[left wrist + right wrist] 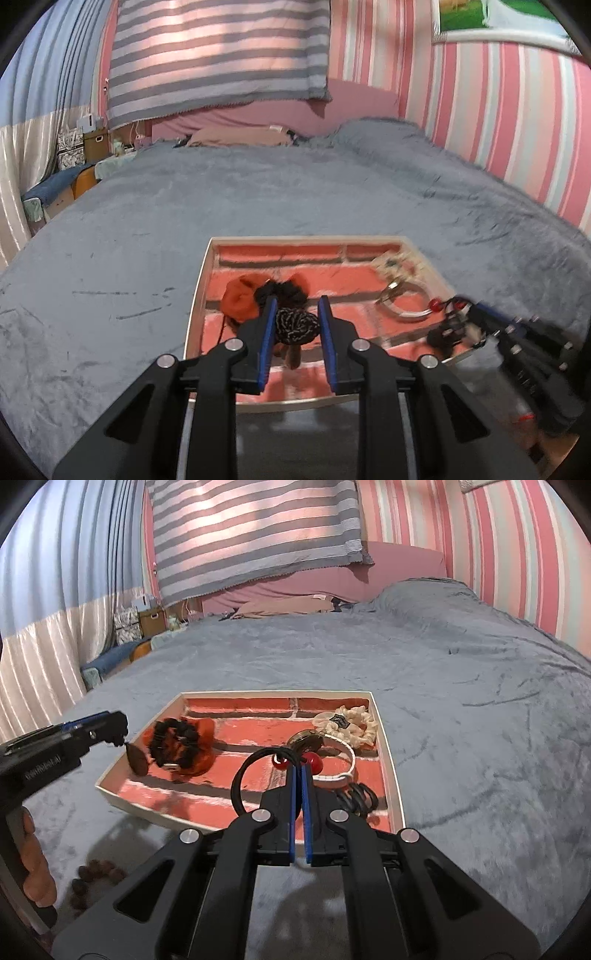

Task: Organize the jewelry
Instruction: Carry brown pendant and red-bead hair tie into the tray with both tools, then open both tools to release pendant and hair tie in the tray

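Left gripper (297,306): lower middle of the left wrist view; its blue pads pinch a dark speckled hair tie (295,326), and a small brown piece hangs under it. In the right wrist view this gripper comes in from the left edge, over the near left corner of the tray.
Right gripper (298,771): lower middle of the right wrist view; the two blue pads are pressed together on a black elastic with red beads (282,762). The black loop curves out to the left of the fingers and one red bead shows on each side of the tips.
Tray (384,738): a shallow white-rimmed box with a red brick-pattern floor, lying on the bed in the middle of both views.
Black and orange scrunchie (181,746): on the tray floor, left part, in the right wrist view.
Cream scrunchie (354,722): far right corner of the tray, with a small dark label on it.
White bangle (345,771): right part of the tray, just below the cream scrunchie; a brownish round piece lies at its upper left end.
Black coil tie (360,794): near right corner of the tray, beside the right gripper's finger.
Brown bead bracelet (96,877): on the blanket outside the tray, lower left of the right wrist view.
Bed blanket (461,701): grey and fluffy, covering the whole bed.
Person's hand (35,867): at the left edge, holding the left gripper's handle.
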Demonstrator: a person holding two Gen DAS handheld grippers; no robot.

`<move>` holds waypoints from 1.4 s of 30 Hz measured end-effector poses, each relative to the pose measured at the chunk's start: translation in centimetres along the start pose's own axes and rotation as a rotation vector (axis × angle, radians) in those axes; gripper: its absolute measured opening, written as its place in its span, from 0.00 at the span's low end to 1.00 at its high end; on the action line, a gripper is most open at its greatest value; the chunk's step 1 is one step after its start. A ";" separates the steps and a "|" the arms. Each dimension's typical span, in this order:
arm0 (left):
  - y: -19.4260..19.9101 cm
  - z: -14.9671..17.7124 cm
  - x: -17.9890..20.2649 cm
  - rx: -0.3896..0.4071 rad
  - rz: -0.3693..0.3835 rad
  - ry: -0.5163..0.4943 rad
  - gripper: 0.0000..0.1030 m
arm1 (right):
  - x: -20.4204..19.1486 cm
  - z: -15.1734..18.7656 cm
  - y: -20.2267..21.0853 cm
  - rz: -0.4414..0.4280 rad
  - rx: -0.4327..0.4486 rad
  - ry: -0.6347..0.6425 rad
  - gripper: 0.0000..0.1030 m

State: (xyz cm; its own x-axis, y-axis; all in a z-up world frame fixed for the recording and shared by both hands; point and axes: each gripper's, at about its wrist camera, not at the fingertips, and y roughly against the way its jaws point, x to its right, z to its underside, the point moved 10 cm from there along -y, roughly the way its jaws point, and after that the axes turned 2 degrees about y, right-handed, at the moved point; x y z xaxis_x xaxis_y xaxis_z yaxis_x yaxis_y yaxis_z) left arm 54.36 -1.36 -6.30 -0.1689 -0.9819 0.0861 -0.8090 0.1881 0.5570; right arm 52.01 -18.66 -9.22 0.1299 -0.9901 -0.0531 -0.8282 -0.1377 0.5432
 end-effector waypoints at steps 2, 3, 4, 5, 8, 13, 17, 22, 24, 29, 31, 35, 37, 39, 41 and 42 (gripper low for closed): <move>-1.3 0.4 -0.8 -0.021 -0.007 0.004 0.22 | 0.2 0.1 -1.0 0.003 -0.004 -0.007 0.04; -1.8 0.6 -1.1 -0.030 -0.009 0.005 0.22 | 0.4 0.2 -1.6 0.003 -0.011 -0.014 0.04; -2.1 0.9 -1.5 -0.036 -0.014 0.005 0.22 | 0.5 0.4 -2.1 0.005 -0.016 -0.019 0.04; -2.5 1.0 -1.9 -0.041 -0.021 0.005 0.22 | 0.7 0.7 -2.6 0.008 -0.023 -0.024 0.04; -3.6 1.3 -2.8 -0.062 -0.016 0.023 0.22 | 1.1 1.2 -3.7 0.023 -0.038 -0.025 0.04; -4.8 2.3 -3.6 -0.104 -0.032 0.032 0.23 | 1.9 1.6 -4.4 0.042 -0.047 -0.041 0.04; -5.0 2.7 -3.2 -0.110 -0.042 0.005 0.23 | 2.0 1.7 -4.6 0.044 -0.050 -0.045 0.04; -5.4 3.0 -3.4 -0.128 -0.044 0.011 0.23 | 2.0 1.8 -4.6 0.042 -0.053 -0.044 0.04; -5.5 3.2 -3.6 -0.138 -0.041 0.020 0.23 | 2.0 1.8 -4.6 0.043 -0.053 -0.045 0.04; -5.7 3.3 -3.7 -0.152 -0.034 0.030 0.23 | 1.9 1.8 -4.6 0.038 -0.055 -0.047 0.05; -5.7 3.3 -3.8 -0.158 -0.033 0.032 0.24 | 1.9 1.8 -4.6 0.032 -0.058 -0.047 0.05; -5.5 3.2 -4.0 -0.162 -0.034 0.043 0.39 | 2.0 1.6 -4.1 0.027 -0.038 -0.058 0.20; -5.1 3.0 -4.1 -0.153 -0.036 0.051 0.56 | 2.1 1.4 -3.8 0.026 -0.024 -0.063 0.34; -4.6 2.7 -4.1 -0.141 -0.027 0.055 0.57 | 2.2 1.2 -3.5 0.031 -0.006 -0.066 0.52; -4.1 2.4 -4.0 -0.132 -0.023 0.060 0.59 | 2.4 0.9 -3.0 0.038 0.014 -0.069 0.65; -3.8 2.3 -3.9 -0.126 -0.019 0.062 0.65 | 2.5 0.7 -2.8 0.043 0.024 -0.071 0.74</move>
State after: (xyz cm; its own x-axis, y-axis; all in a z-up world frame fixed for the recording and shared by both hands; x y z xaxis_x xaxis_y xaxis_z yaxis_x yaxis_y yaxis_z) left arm 56.80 1.82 -10.62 -0.1161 -0.9855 0.1238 -0.7335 0.1691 0.6583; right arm 54.28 -20.75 -11.49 0.0556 -0.9944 -0.0902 -0.8453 -0.0950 0.5257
